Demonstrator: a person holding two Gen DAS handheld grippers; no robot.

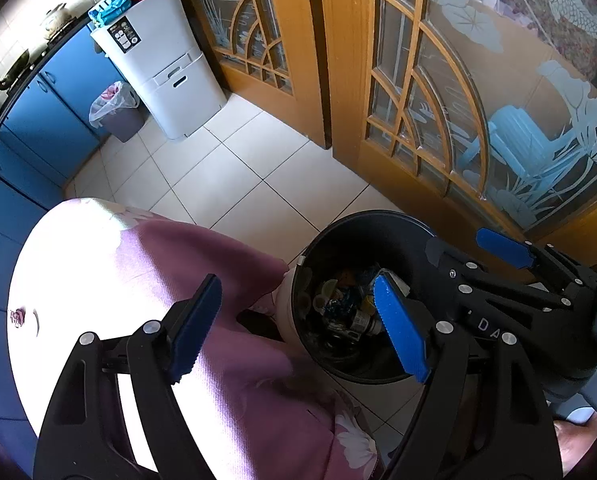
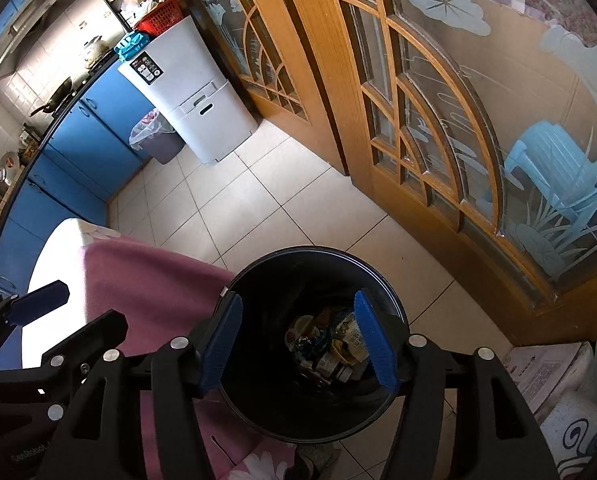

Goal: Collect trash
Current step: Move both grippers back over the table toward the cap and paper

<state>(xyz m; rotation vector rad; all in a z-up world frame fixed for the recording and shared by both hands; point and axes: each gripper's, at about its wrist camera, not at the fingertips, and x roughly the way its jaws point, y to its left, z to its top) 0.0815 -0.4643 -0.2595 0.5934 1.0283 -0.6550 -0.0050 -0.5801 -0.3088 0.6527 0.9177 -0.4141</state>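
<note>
Grippers hang side by side over a black trash bin (image 2: 318, 264), both pointing down at the floor. Right gripper (image 2: 298, 344) sits at the lower middle of its own view, blue pads (image 2: 222, 344) spread wide and holding nothing, the bin's mouth framed between them. Left gripper (image 1: 298, 328) is likewise spread wide and empty at the bottom of its view, one pad over a table draped in a pink floral cloth (image 1: 202, 264), the other over the bin's rim (image 1: 378, 216). Collected trash (image 2: 330, 344), wrappers and small containers, lies at the bottom of the bin, lower centre of the right view. The cloth-covered table touches the bin's left side. Toward the upper left stand a white multi-drawer bin unit (image 2: 194, 92), a small grey bin lined with a clear bag (image 2: 154, 136) and blue cabinets (image 2: 82, 148). Wooden doors with etched glass (image 2: 438, 112) fill the right side.
</note>
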